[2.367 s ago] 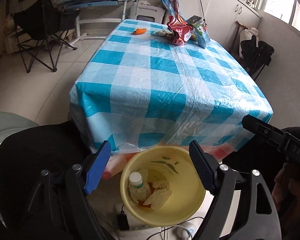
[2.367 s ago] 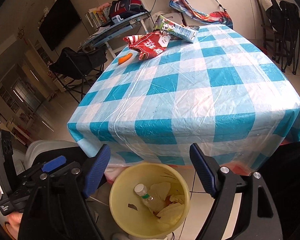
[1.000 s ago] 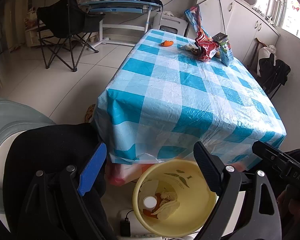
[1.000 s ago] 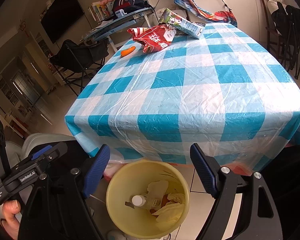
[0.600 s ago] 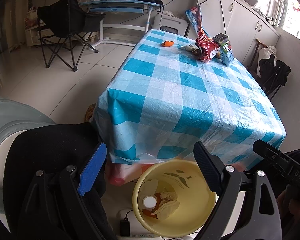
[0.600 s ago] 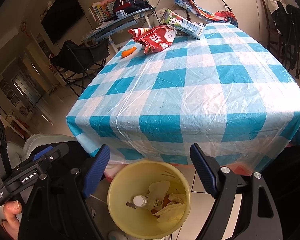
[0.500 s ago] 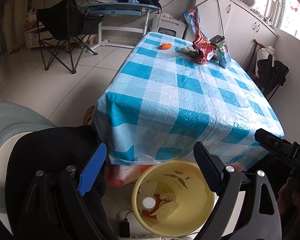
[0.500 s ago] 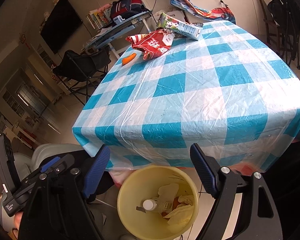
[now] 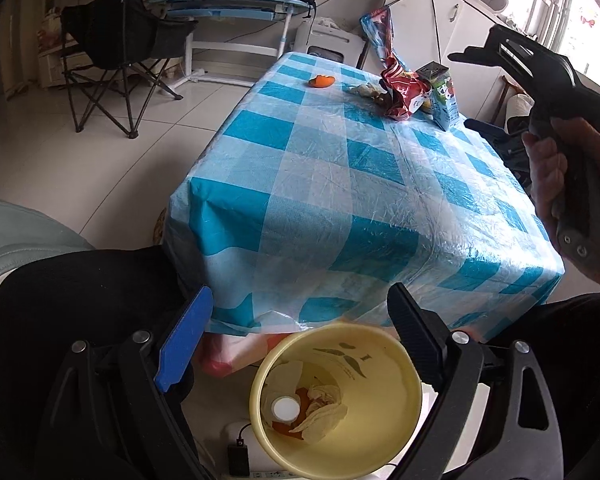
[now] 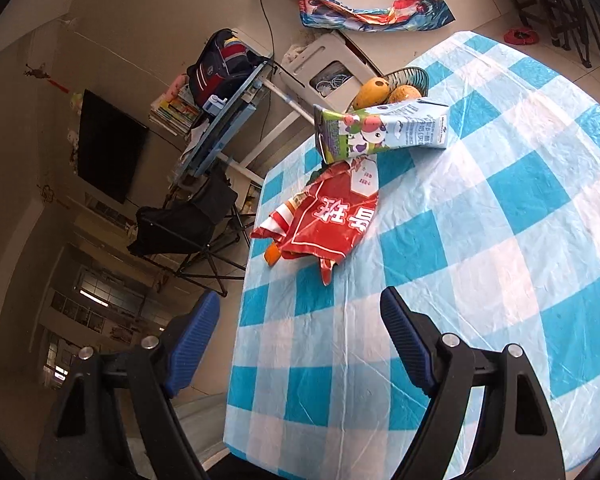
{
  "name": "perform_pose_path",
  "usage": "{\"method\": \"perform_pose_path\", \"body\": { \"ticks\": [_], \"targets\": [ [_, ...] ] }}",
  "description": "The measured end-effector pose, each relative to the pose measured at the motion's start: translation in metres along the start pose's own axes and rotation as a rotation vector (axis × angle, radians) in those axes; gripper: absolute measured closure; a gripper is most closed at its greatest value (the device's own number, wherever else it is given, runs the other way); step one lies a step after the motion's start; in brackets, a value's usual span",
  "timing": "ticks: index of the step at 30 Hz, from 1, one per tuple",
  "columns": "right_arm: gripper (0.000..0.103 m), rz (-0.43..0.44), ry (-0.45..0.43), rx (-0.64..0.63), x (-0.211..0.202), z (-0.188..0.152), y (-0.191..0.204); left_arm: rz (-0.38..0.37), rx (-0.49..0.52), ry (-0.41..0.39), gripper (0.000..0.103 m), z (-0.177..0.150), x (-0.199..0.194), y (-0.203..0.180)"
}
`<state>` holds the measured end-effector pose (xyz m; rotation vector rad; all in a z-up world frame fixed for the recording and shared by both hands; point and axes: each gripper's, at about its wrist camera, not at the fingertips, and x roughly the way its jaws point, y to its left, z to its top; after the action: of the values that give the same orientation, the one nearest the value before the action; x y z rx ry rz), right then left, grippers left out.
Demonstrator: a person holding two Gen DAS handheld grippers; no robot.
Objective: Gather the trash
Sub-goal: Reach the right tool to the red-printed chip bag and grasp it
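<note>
My left gripper (image 9: 300,336) is standing wide with nothing between its jaws, hanging over the yellow bin (image 9: 384,412) on the floor. Down in the bin a capped bottle (image 9: 285,409) and crumpled tissue (image 9: 320,412) are lying. Just ahead of these jaws the table (image 9: 340,208), draped in a blue-and-white checked plastic cloth, is stretching away, its near edge hanging over the bin's far rim.

My right gripper (image 10: 300,322) is also gaping empty, tilted over the cloth (image 10: 480,260). Ahead of its jaws, apart from them, a red snack wrapper (image 10: 328,220) is lying crumpled, with an orange peel (image 10: 272,255) peeking out at its left edge. Beyond the wrapper a drink carton (image 10: 384,130) is lying on its side, and behind that a wire basket (image 10: 414,76) is holding mangoes (image 10: 372,94).

Past the table's far end, a folding chair (image 10: 188,220), a glass desk (image 10: 224,124) carrying a backpack (image 10: 220,64), and a dark wall screen (image 10: 108,146) are lining the room.
</note>
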<state>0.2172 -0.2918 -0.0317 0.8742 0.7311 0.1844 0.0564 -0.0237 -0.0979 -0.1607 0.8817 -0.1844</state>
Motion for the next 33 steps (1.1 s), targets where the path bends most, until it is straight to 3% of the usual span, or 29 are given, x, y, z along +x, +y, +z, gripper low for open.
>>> {"method": "perform_pose_path", "body": {
  "ticks": [5, 10, 14, 16, 17, 18, 22, 25, 27, 29, 33],
  "targets": [
    [0.024, -0.1, 0.006, 0.03, 0.065, 0.027, 0.014, -0.031, -0.038, 0.034, 0.017, 0.006, 0.01, 0.007],
    [0.025, -0.182, 0.06, -0.05, 0.09, 0.015, 0.01, -0.051, -0.103, 0.061, 0.017, 0.014, 0.018, 0.021],
    [0.063, -0.146, 0.09, -0.138, 0.073, 0.006, -0.002, -0.064, -0.139, 0.079, 0.017, 0.017, 0.023, 0.026],
    [0.077, -0.131, 0.12, -0.168, 0.061, 0.004, -0.005, -0.062, -0.135, 0.083, 0.017, 0.016, 0.024, 0.024],
    [0.092, -0.129, 0.137, -0.187, 0.056, 0.002, -0.005, -0.059, -0.129, 0.084, 0.017, 0.015, 0.024, 0.022],
    [0.099, -0.125, 0.147, -0.203, 0.05, 0.0, -0.006, -0.057, -0.123, 0.085, 0.017, 0.015, 0.025, 0.02],
    [0.099, -0.094, 0.182, -0.272, 0.022, -0.006, -0.007, -0.043, -0.094, 0.086, 0.017, 0.012, 0.025, 0.014],
    [0.1, -0.106, 0.212, -0.406, -0.001, -0.019, 0.003, -0.033, -0.083, 0.08, 0.017, 0.013, 0.025, 0.012],
    [0.1, -0.146, 0.24, -0.525, -0.013, -0.031, 0.009, -0.029, -0.089, 0.077, 0.017, 0.013, 0.025, 0.014],
    [0.1, -0.245, 0.273, -0.662, -0.016, -0.042, 0.011, -0.025, -0.092, 0.084, 0.017, 0.012, 0.026, 0.014],
    [0.097, -0.249, 0.309, -0.617, -0.026, -0.041, -0.013, -0.014, -0.075, 0.085, 0.017, 0.011, 0.027, 0.011]
  ]
}}
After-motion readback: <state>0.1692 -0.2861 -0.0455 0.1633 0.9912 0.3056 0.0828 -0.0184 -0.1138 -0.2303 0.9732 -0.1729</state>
